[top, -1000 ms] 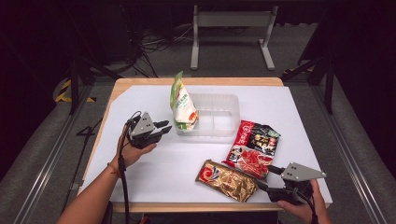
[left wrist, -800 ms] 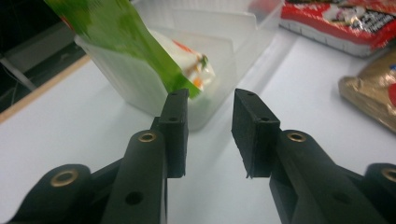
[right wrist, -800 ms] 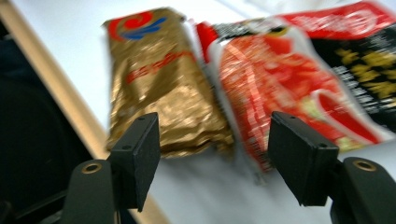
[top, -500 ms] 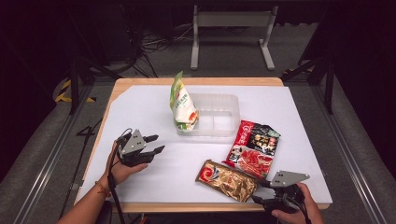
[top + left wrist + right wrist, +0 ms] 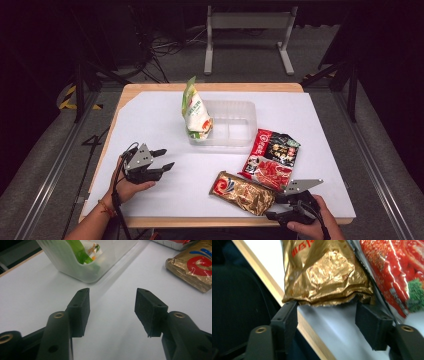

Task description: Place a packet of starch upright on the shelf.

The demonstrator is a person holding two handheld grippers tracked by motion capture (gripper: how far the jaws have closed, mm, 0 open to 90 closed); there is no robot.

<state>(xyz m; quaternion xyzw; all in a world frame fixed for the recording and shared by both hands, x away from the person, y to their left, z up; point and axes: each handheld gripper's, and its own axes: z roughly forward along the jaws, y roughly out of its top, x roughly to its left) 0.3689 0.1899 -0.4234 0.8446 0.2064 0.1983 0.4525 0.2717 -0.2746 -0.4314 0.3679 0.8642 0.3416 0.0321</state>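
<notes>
Left gripper (image 5: 162,159) rests on the bench (image 5: 150,115), fingers just opened, nothing between them. Right gripper (image 5: 325,315) fingers stand apart at the gold packet's (image 5: 324,275) near edge, not pressing.

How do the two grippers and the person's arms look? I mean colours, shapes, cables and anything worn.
Both the left gripper and the right gripper are black, each topped by a grey three-cornered plate and trailing a black cable. Each has two black jaws ending in rectangular pads, with brass-coloured screw holes on the jaw arms. The forearms are bare, without sleeves. The left wrist wears a thin red-and-yellow bracelet.
</notes>
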